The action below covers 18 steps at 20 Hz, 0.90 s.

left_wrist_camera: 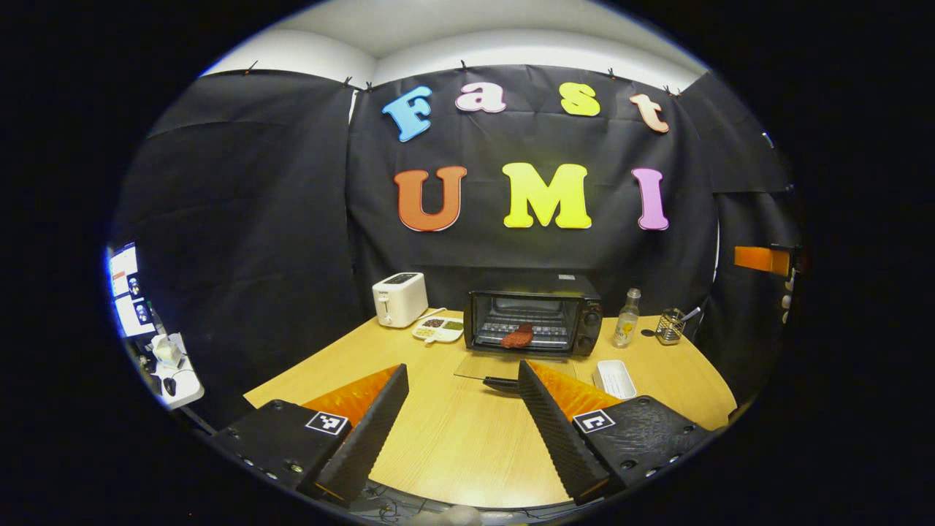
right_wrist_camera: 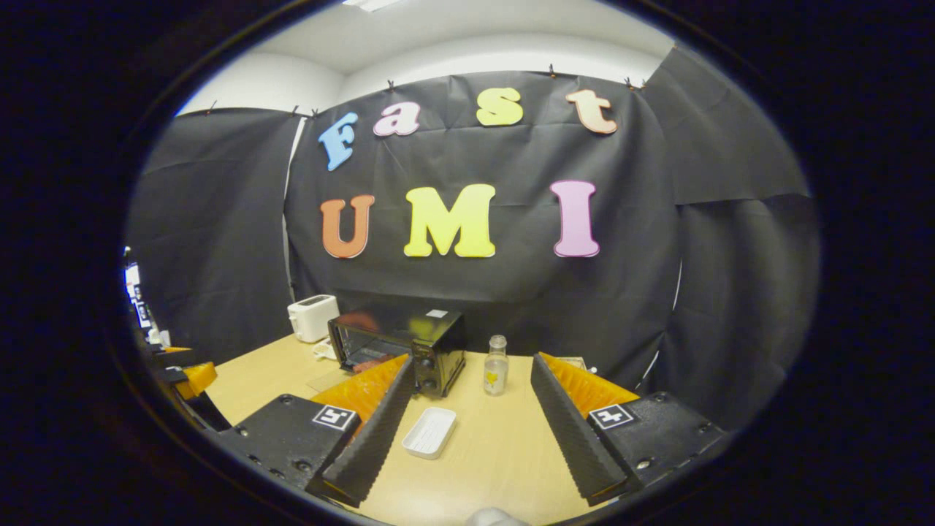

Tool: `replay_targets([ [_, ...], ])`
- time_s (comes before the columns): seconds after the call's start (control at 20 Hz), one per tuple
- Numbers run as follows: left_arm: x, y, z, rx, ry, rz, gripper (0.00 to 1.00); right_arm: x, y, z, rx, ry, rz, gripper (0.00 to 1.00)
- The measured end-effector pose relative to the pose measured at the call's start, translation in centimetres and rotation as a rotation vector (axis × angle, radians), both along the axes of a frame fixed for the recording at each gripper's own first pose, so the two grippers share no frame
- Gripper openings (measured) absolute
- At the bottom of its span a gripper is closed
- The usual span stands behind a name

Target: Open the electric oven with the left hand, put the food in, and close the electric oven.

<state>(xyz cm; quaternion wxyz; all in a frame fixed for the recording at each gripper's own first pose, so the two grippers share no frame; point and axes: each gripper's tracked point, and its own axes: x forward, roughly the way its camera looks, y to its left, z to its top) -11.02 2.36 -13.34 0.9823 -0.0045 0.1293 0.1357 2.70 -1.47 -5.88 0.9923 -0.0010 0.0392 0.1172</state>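
The black electric oven (left_wrist_camera: 537, 321) stands at the back of the wooden table (left_wrist_camera: 453, 431), its glass door (left_wrist_camera: 504, 365) folded down flat towards me. A reddish-brown piece of food (left_wrist_camera: 518, 337) lies on the rack inside. My left gripper (left_wrist_camera: 463, 374) hangs open above the table in front of the oven, nothing between its fingers. In the right gripper view the oven (right_wrist_camera: 409, 351) sits left of centre, and my right gripper (right_wrist_camera: 471, 369) is open and holds nothing. An empty white tray (right_wrist_camera: 429, 432) lies between its fingers on the table.
A white toaster (left_wrist_camera: 399, 299) and a divided snack dish (left_wrist_camera: 438, 329) sit left of the oven. A small glass bottle (left_wrist_camera: 627, 318) and a wire cup (left_wrist_camera: 670, 326) stand to its right. The white tray (left_wrist_camera: 613, 378) lies near the door's right corner.
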Motion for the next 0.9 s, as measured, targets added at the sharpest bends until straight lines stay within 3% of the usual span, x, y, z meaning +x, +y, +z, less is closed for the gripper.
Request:
replay_targets([
  [0.1,1.9,-1.2,-1.9,0.012,0.027,-0.040,0.96,0.2,-0.5,-0.4,0.000,0.017,-0.002,1.00],
  [0.3,6.8,-2.4,-7.0,-0.035,0.090,-0.115,0.96,0.4,-1.4,-0.5,-0.009,0.054,-0.056,0.96],
  [0.7,14.6,-2.3,-18.4,-0.054,0.251,-0.262,0.96,-0.3,-2.1,0.6,-0.055,0.106,-0.238,1.00],
  [0.9,16.7,-2.2,-21.3,-0.044,0.285,-0.305,0.96,-1.0,-1.9,0.5,-0.066,0.130,-0.307,1.00],
])
